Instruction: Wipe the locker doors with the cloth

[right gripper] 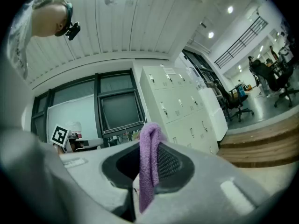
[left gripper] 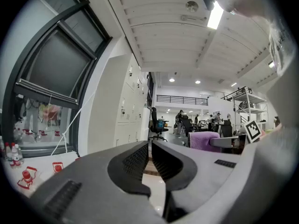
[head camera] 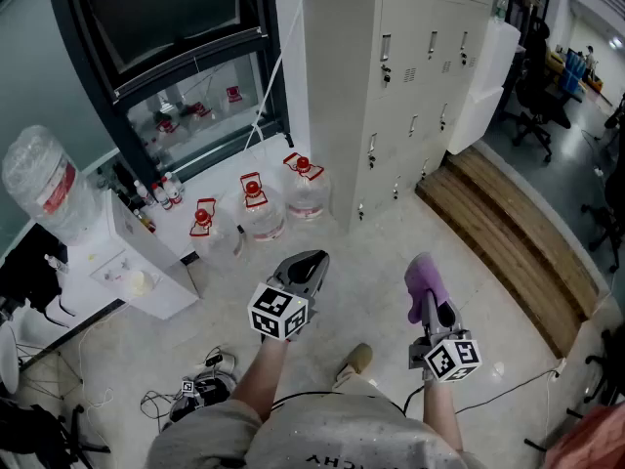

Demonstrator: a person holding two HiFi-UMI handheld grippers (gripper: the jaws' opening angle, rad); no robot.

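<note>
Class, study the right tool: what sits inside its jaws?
The right tool pinches a purple cloth, folded top poking above the jaws, a tail hanging below. The cloth covers the contact itself.

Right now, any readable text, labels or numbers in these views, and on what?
Nothing legible.
Red tags on the water jugs: too small.
Locker doors: any markings too small.
Print on the person's shirt: cut off, unreadable.
Marker cubes: square patterns only, no words.

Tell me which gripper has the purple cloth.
The right gripper, jaws shut on the purple cloth; the left gripper holds nothing.
</note>
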